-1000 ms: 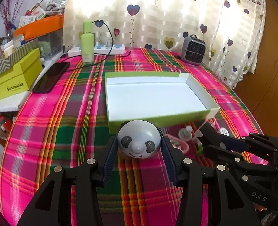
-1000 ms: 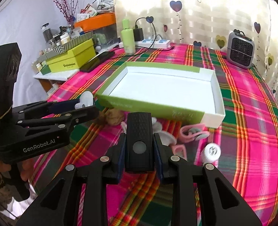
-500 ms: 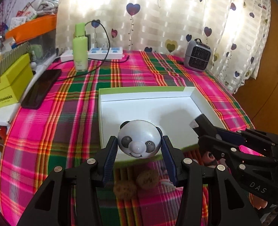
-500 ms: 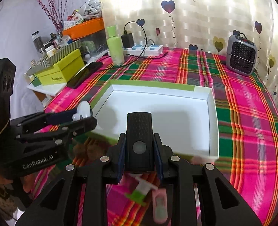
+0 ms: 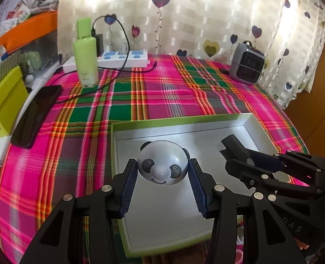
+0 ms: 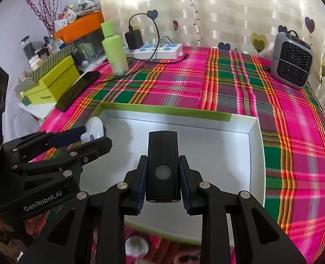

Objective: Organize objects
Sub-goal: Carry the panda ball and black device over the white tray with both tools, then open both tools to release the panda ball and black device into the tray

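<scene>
Panda toy [image 5: 163, 164] and black remote [image 6: 162, 162], each clamped in your tongs over the white tray [image 5: 248, 125]: lower them apart, then release.

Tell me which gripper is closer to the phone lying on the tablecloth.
Left. The left gripper, holding the panda toy, is over the tray's phone-side end. The right gripper, holding a black device, is farther from the phone.
</scene>
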Tool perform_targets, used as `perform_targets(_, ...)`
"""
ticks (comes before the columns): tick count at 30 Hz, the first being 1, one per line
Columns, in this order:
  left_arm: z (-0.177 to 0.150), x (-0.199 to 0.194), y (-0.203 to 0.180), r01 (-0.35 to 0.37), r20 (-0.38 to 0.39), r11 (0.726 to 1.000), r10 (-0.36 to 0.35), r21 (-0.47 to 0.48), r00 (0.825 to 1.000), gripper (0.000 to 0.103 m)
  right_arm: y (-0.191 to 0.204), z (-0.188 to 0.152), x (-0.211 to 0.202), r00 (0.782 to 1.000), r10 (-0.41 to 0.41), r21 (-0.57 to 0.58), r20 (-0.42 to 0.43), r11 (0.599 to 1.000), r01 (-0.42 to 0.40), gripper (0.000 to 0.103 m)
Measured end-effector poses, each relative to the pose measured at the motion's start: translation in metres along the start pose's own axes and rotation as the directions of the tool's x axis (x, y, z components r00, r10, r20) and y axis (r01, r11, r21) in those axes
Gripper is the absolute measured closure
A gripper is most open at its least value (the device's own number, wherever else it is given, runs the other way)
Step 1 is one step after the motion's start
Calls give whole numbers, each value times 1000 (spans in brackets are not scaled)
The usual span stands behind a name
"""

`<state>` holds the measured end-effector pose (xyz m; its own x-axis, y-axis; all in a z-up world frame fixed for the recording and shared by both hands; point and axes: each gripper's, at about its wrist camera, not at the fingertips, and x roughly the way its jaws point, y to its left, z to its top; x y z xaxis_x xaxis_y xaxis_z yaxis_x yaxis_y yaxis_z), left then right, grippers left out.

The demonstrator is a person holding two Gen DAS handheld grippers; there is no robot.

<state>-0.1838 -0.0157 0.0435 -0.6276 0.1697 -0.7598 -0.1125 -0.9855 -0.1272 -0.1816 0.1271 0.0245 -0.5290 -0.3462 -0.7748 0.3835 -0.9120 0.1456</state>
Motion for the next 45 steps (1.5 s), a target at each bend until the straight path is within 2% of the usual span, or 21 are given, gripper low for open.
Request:
perform_targets(11, 14, 31, 5, -23, -53, 1000, 23, 5, 998, 57, -7, 16, 27, 999, -18, 6, -43, 1000, 18, 75)
perform_targets(21, 21, 38, 3, -44, -56, 999, 45, 27, 997, 57, -10, 23, 41, 997, -31, 1, -73, 1000, 31, 75)
perform_targets(28, 22, 43, 0, -86, -48, 994, 89, 70, 995, 57, -10, 22, 47, 996, -46, -13, -77, 999, 45, 75)
perform_targets(45, 21, 43, -1, -88, -50, 994, 92, 70, 995, 56, -13, 22, 47, 997, -24, 18, -71, 1000, 26, 73)
